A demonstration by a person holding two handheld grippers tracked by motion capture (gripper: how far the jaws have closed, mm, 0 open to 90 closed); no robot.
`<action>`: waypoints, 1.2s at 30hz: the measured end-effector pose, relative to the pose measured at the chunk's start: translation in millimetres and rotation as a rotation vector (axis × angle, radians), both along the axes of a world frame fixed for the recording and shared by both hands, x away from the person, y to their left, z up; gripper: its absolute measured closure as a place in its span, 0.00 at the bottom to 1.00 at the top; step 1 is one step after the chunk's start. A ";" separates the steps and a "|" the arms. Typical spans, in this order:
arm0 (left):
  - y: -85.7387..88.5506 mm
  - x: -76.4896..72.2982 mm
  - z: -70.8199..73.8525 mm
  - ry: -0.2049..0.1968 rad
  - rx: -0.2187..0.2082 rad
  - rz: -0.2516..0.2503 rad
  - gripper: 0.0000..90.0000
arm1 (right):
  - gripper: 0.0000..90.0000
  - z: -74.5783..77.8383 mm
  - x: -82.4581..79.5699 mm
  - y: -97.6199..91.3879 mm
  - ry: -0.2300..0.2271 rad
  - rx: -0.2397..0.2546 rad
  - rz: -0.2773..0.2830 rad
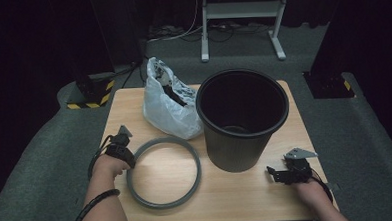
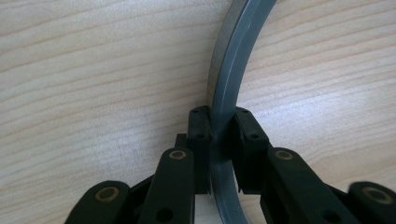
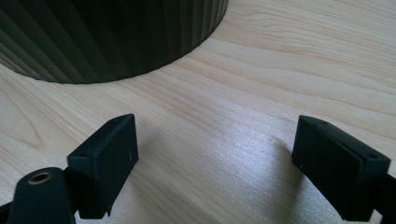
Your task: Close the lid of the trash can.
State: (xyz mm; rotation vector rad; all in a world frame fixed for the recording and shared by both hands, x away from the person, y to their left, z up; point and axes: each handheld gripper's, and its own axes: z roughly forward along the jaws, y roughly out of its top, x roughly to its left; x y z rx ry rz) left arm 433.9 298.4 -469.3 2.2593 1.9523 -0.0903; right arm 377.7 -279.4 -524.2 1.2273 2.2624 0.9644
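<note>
A grey plastic ring [image 1: 163, 172] lies flat on the wooden table [image 1: 248, 198], front left. My left gripper [image 1: 127, 156] is shut on the ring's left edge; in the left gripper view both black pads [image 2: 200, 128] press on the grey band [image 2: 229, 84]. A black ribbed bin [image 1: 242, 118] stands upright right of the ring, and its wall [image 3: 107, 37] fills the top left of the right gripper view. My right gripper [image 1: 276, 174] rests low over the table near the front right, just right of the bin's base, open with bare wood between its fingertips [image 3: 109, 161].
A white plastic bag [image 1: 167, 102] with dark contents leans against the bin's left side at the back of the table. Grey carpet surrounds the table. A white metal stand [image 1: 240, 18] is on the floor behind.
</note>
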 end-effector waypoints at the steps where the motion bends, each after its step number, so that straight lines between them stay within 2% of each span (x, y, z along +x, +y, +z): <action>1: 2.1 -1.4 0.7 0.000 -0.001 0.006 0.87 | 0.16 0.0 0.0 0.1 0.001 0.001 -0.001; 4: 8.1 -4.1 4.0 0.002 0.009 0.003 0.87 | 0.15 0.1 0.0 0.1 0.003 0.001 -0.001; 11: 20.3 -13.2 18.1 -0.005 -0.011 0.040 0.87 | 0.15 0.0 0.2 0.1 0.000 -0.001 0.000; 15: 21.8 -15.7 22.7 -0.003 -0.010 0.047 0.87 | 0.15 0.0 0.2 0.4 0.000 -0.001 0.000; 16: 23.3 -15.7 24.7 -0.001 -0.004 0.033 0.87 | 0.15 -0.1 0.2 0.3 -0.001 -0.002 0.000; 20: 23.5 -17.4 32.8 -0.007 -0.011 0.048 0.87 | 0.15 -0.1 0.3 0.2 0.000 -0.002 0.001; 31: 20.8 -19.3 67.4 -0.015 0.004 0.049 0.87 | 0.15 -0.1 0.3 0.3 0.000 -0.001 0.000; 36: 22.7 -19.5 85.2 -0.037 0.004 0.051 0.87 | 0.15 -0.1 0.4 0.3 -0.001 -0.001 0.001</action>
